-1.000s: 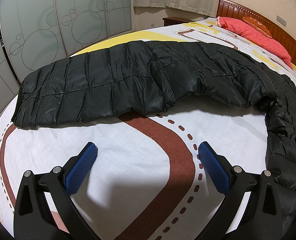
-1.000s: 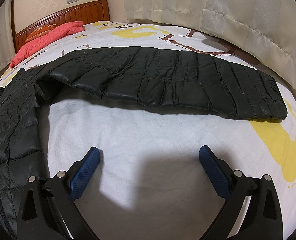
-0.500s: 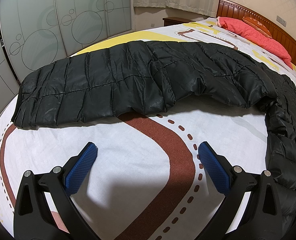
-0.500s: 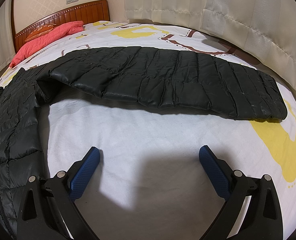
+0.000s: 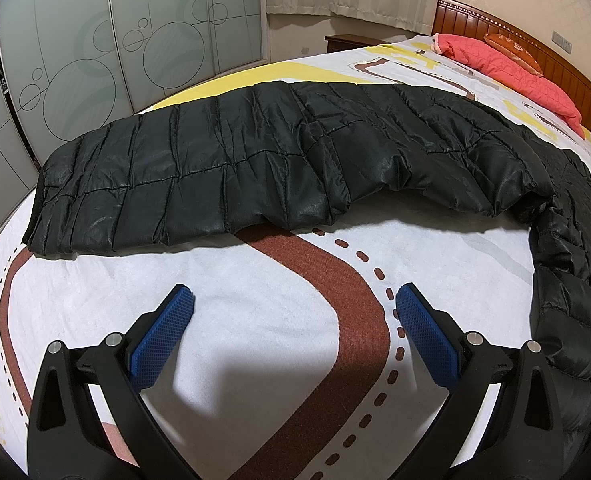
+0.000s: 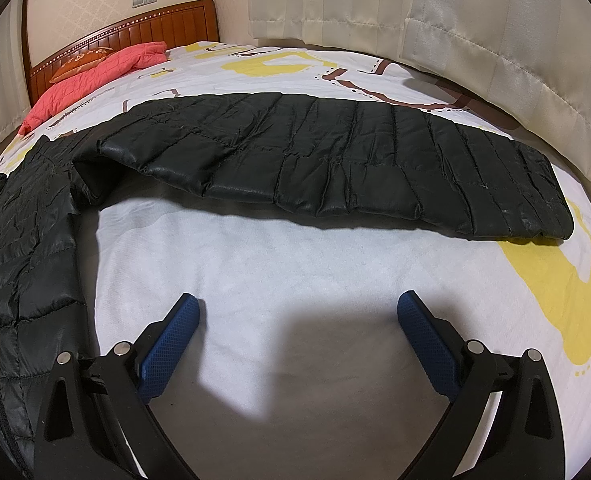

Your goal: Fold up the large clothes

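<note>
Black quilted jacket spread flat on the bed, sleeves stretched out to either side. Left tool spread wide, empty, above bare sheet near one sleeve. Right tool likewise wide apart, empty, near the other sleeve.

The left gripper has its jaws spread wide, nothing between the blue pads, both fingers level and pointing forward from the bottom of the view. The right gripper is likewise spread wide and holds nothing, its blue pads angled outward. Each seems to hover a little above the surface, though contact cannot be judged from these views
</note>
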